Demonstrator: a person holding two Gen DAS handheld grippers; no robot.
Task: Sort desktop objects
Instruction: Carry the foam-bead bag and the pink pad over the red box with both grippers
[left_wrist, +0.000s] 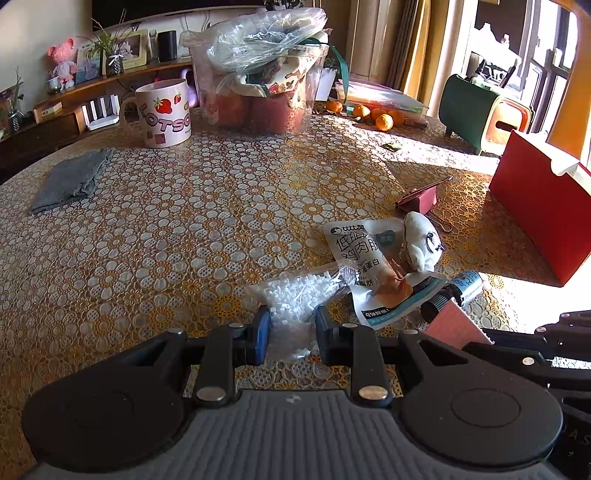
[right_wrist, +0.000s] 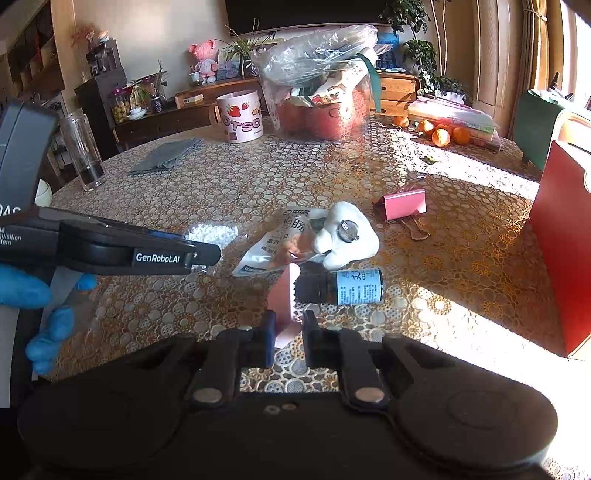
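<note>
1. The counter (left_wrist: 147, 229) is round, and its far-left rim curves behind a folded grey cloth (left_wrist: 70, 181). The widest bare stretch of patterned cover lies between that cloth and the pile of small things at the near right.
2. The left claw (left_wrist: 291, 332) is clenched on a clear bag of white beads (left_wrist: 299, 295), pinching the bag's near end. In the right wrist view this claw (right_wrist: 207, 254) comes in from the left, held by a blue-gloved hand (right_wrist: 33, 295).
3. The right claw (right_wrist: 290, 332) is clenched on a thin pink packet (right_wrist: 282, 306) with a zigzag edge; the packet stands up between the fingers.
4. Writing: the mug (left_wrist: 162, 112) shows "OTSO" with strawberries; the left claw's side reads "GenRobot.AI". The white snack pouch (left_wrist: 369, 266) and the blue label of the small dark bottle (right_wrist: 351, 288) carry Chinese print that I cannot read with certainty.
5. The bottle lies on its side just beyond the pink packet. A white plush toy (right_wrist: 347, 236) rests against the pouch, and a pink binder clip (right_wrist: 402, 205) sits apart behind them.
6. A red box (right_wrist: 565, 258) stands at the right edge, walling off that side. At the far side a clear tub (left_wrist: 258, 96) stuffed with plastic bags stands beside the mug, with oranges (left_wrist: 384, 120) to its right. A tall empty glass (right_wrist: 83, 151) stands at the far left rim.
</note>
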